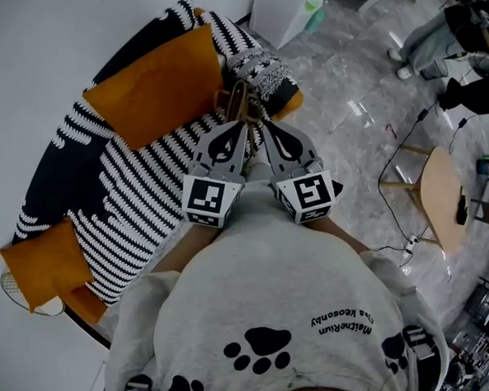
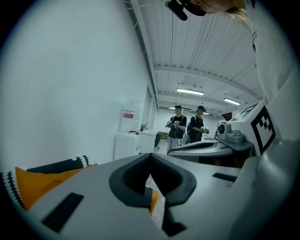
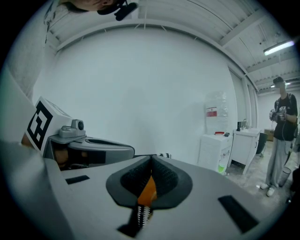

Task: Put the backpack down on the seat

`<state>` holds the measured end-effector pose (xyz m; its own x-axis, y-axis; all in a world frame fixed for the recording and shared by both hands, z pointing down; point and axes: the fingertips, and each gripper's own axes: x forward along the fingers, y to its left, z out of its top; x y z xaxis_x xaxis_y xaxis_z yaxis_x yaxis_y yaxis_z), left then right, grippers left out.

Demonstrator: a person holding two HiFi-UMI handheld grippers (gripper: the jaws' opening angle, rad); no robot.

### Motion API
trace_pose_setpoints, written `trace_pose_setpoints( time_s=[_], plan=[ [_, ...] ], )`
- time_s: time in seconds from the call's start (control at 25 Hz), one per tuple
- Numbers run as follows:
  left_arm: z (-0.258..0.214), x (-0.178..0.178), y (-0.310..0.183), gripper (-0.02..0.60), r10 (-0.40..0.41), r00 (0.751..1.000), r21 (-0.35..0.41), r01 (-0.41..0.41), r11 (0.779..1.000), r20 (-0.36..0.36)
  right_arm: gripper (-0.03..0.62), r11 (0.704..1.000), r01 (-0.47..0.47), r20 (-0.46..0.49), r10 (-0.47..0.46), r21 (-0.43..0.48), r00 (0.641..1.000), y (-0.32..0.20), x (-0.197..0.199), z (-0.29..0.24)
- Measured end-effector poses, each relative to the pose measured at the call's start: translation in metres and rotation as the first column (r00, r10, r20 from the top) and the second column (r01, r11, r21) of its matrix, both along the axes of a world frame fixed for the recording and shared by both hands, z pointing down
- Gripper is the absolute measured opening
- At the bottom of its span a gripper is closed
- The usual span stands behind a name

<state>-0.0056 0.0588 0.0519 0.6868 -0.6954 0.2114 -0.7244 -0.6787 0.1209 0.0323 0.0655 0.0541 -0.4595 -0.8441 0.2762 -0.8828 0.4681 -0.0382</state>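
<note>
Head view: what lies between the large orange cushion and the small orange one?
Nothing but the seat's black-and-white striped fabric between the large orange cushion and the small orange cushion; the head view shows that stretch bare.

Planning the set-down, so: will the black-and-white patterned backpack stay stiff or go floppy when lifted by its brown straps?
Probably floppy: the backpack looks like soft fabric with a rounded, slumped outline. Its brown straps look thin, so it would likely sag and swing.
</note>
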Motion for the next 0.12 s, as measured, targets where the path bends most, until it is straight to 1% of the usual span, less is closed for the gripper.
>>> trace_pose_setpoints(
  time_s=[0.12],
  plan=[
    [0.0026, -0.0049, -0.0038, 0.02, 0.012, 1.0, 0.002, -0.012, 1.0, 0.003, 0.032, 1.0, -0.012, 0.0, 0.012, 0.008, 1.0, -0.0038, -0.0025, 0.0036]
  ],
)
